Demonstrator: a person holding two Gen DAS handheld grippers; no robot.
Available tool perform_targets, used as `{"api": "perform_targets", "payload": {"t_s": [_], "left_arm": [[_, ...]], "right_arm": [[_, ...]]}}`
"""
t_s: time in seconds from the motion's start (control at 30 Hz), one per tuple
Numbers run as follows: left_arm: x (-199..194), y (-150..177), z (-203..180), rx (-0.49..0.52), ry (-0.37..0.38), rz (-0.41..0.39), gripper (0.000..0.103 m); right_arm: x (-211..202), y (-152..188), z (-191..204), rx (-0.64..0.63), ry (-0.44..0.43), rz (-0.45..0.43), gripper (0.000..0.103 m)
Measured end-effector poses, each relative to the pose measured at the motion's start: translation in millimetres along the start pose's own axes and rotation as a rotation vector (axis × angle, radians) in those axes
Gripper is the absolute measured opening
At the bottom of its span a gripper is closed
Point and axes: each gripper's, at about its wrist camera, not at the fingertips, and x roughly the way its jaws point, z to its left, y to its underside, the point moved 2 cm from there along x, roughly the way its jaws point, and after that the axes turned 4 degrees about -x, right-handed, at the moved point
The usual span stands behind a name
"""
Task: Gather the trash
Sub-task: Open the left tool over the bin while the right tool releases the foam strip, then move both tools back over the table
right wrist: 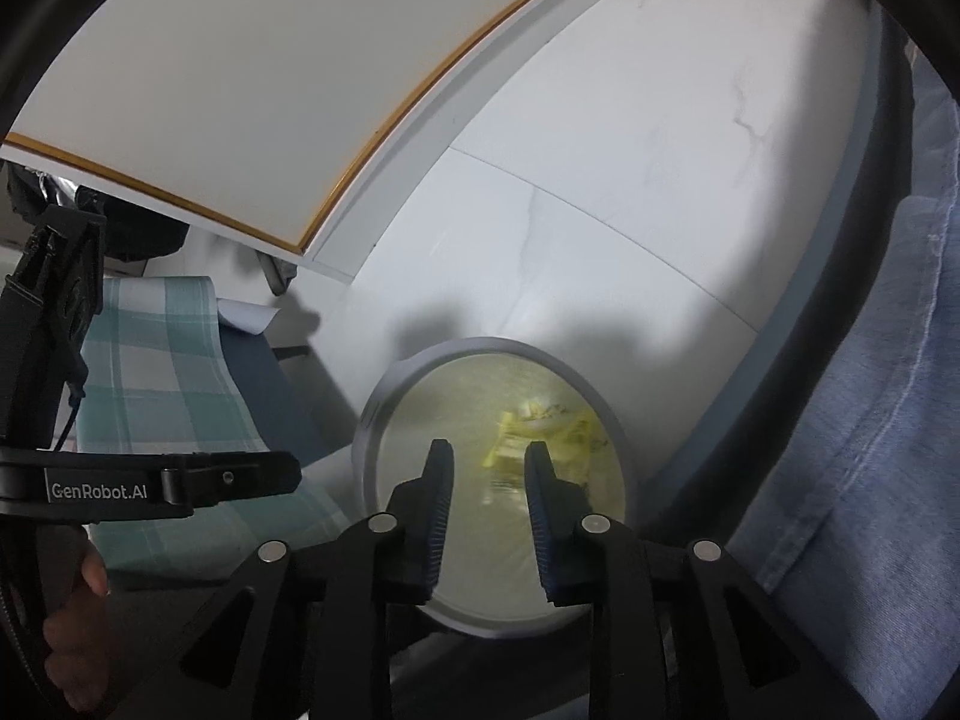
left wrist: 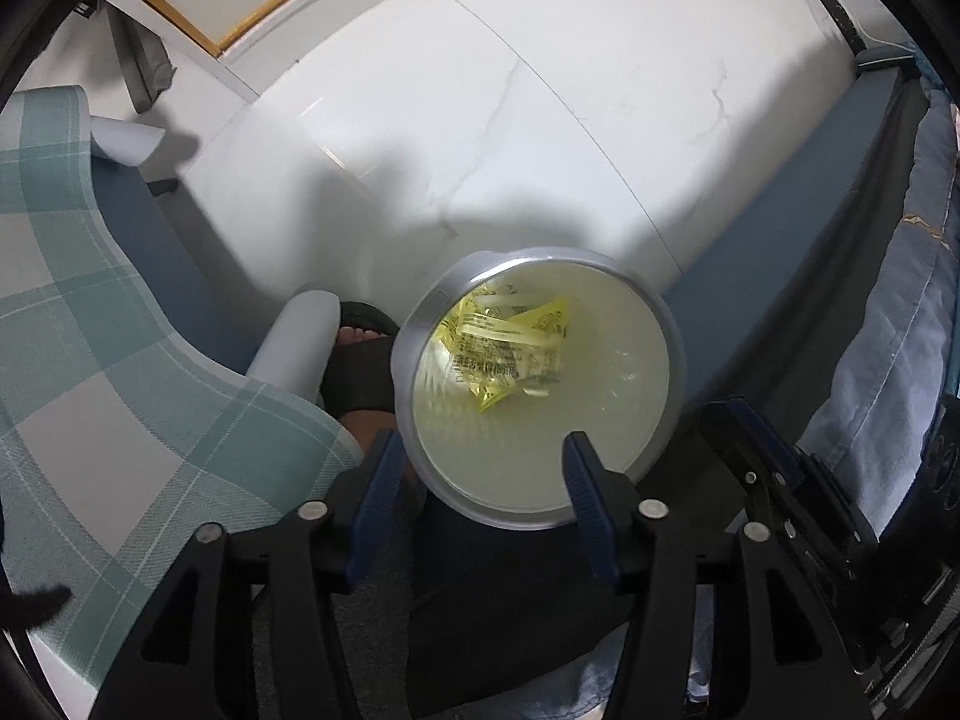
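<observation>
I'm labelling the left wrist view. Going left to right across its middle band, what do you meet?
Teal-and-white plaid cloth → foot in a black sandal → round grey-rimmed trash bin holding a crumpled yellow wrapper → blue-grey bed frame rail → pale blue bedding.

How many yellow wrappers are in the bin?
1 that I can tell: a crumpled yellow wrapper lies at the bottom of the white bin. More may hide beneath it.
</observation>
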Motion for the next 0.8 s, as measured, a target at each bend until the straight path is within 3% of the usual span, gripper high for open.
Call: {"api": "perform_targets", "payload": {"t_s": [0.13,0.3,0.37,0.47,0.67,0.8], "left_arm": [[-17.0,3.4,-3.2,0.059,-0.064,-0.097,0.064],[-48.5,5.4,3.9,0.028,-0.034,-0.222,0.065],[-73.2,7.5,7.3,0.001,-0.048,-0.351,0.065],[-111.5,13.8,11.3,-0.017,-0.04,-0.511,0.073],[-166.0,37.2,31.6,-0.03,-0.069,-0.693,0.073],[-208.3,53.2,71.9,-0.131,-0.045,-0.838,0.079]], "right_arm": [[-5.2,-0.6,0.7,0.003,0.016,-0.012,0.027],[-24.6,-2.3,-0.3,0.032,0.043,-0.072,0.029],[-37.0,-5.3,4.0,0.021,0.042,-0.111,0.034],[-53.7,-11.9,12.5,-0.009,0.034,-0.156,0.034],[-97.7,-28.8,48.1,-0.084,-0.005,-0.271,0.042],[-135.1,-41.2,86.3,-0.183,-0.041,-0.373,0.05]]}}
